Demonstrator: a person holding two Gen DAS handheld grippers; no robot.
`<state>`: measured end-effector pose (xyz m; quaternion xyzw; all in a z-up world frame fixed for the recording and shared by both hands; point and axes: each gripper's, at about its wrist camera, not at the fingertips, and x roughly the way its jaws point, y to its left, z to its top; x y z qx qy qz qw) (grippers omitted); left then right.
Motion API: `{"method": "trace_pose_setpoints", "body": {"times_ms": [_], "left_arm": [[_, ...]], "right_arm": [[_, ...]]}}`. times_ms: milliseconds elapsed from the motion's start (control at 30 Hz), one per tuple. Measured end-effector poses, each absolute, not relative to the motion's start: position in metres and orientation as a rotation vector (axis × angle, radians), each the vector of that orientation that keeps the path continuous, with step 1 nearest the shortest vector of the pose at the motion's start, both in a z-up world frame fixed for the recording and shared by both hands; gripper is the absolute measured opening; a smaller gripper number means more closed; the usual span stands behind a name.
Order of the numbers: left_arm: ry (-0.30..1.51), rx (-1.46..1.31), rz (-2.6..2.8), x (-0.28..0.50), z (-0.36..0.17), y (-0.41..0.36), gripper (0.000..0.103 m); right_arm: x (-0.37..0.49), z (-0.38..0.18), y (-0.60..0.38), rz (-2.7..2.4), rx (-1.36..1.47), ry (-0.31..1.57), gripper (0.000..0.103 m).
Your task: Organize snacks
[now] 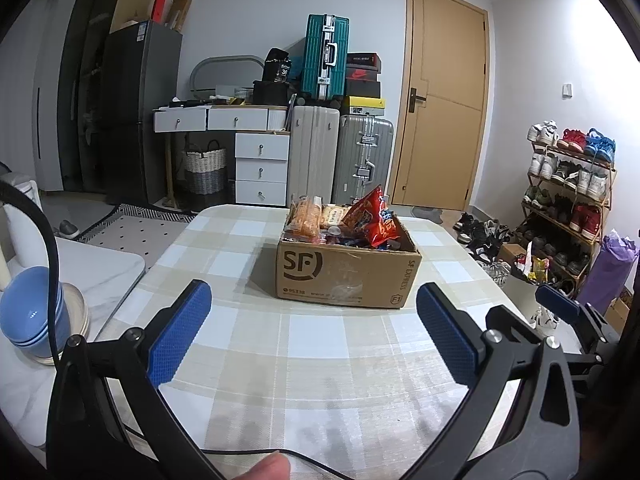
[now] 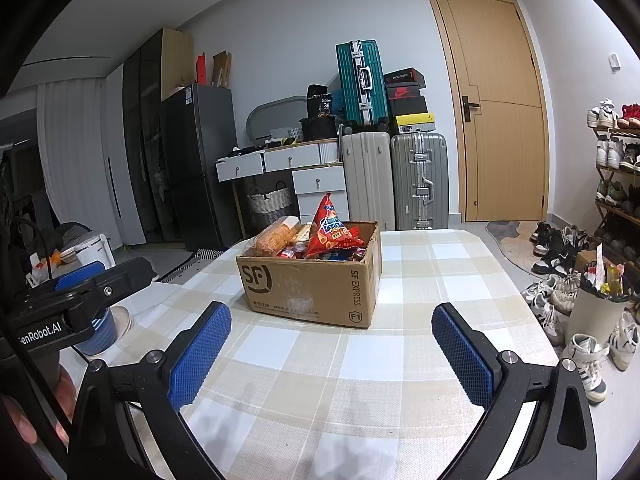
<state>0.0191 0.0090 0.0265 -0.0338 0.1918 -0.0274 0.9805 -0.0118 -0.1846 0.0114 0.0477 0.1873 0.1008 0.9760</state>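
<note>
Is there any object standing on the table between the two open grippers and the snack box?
Nothing visible. Only bare checked tablecloth lies between the left gripper, the right gripper and the cardboard box.

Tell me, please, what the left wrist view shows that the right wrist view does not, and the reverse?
Only the left wrist view shows the stacked blue bowls fully, the purple bag beside the shoe rack, and the right gripper at its edge. Only the right wrist view shows the white curtain, the white appliance and the left gripper. Both share the checked tablecloth, the cardboard box with the red snack bag sticking out, the suitcases and the wooden door.
</note>
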Motion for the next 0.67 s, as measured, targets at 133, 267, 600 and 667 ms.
{"method": "trace_pose_setpoints", "body": {"times_ms": [133,267,600,667], "left_arm": [[0.383,-0.077,-0.065,0.0179,0.0268,0.0077,0.103],[0.375,-0.067,-0.069,0.017,0.0265,0.0053,0.103],[0.396,-0.065,-0.064,0.0225,0.0207,0.0031,0.103],[0.409,-0.056,-0.059,0.0252,0.0189,0.0019,0.103]], "right_arm": [[-0.0113,0.0122,-0.1849,0.205,0.097,0.377,0.102],[-0.0114,0.0125,-0.1847,0.204,0.096,0.377,0.102],[-0.0114,0.0131,-0.185,0.204,0.097,0.377,0.102],[-0.0117,0.0124,-0.185,0.204,0.096,0.378,0.102]]}}
